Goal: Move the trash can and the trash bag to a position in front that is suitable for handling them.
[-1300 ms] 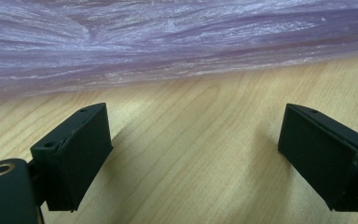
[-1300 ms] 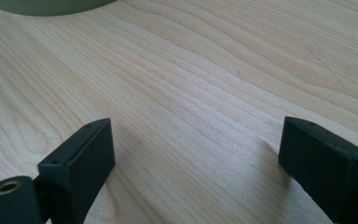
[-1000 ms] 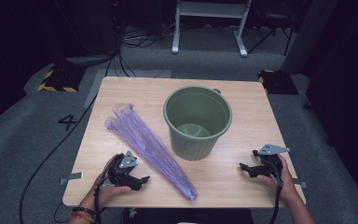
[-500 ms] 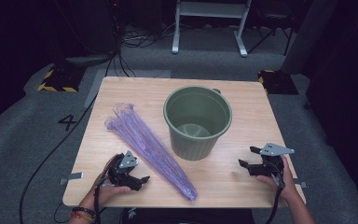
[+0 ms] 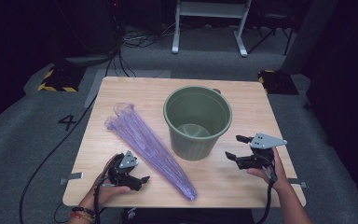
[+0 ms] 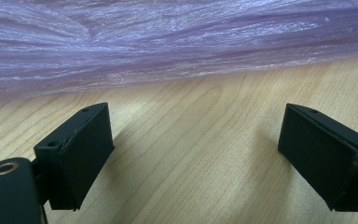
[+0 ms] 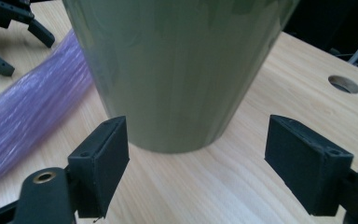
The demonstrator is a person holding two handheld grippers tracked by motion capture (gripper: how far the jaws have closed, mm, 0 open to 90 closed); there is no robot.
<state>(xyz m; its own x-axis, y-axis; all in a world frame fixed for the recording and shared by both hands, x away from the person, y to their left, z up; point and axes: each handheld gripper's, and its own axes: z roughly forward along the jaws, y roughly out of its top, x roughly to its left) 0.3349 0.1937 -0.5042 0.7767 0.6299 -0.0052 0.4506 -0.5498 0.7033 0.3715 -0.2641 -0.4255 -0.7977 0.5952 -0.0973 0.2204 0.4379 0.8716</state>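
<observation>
The right gripper (image 5: 235, 147) is hovering beside the green bucket (image 5: 197, 122), jaws gaping and holding nothing. The left gripper (image 5: 142, 182) is resting wide open on the wooden table (image 5: 242, 184), facing the purple plastic bag (image 5: 144, 142) lying left of the bucket.

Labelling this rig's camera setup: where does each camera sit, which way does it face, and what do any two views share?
High view: above the person's table edge, looking forward and down on the table; shows both forearms, left gripper, right gripper.
Left gripper view: rides the left gripper, low over the wood, facing the purple bag; own open jaws.
Right gripper view: rides the right gripper, facing the green bucket; own open jaws, the left gripper far off.
Shared: bucket and bag in high and right gripper views.
</observation>
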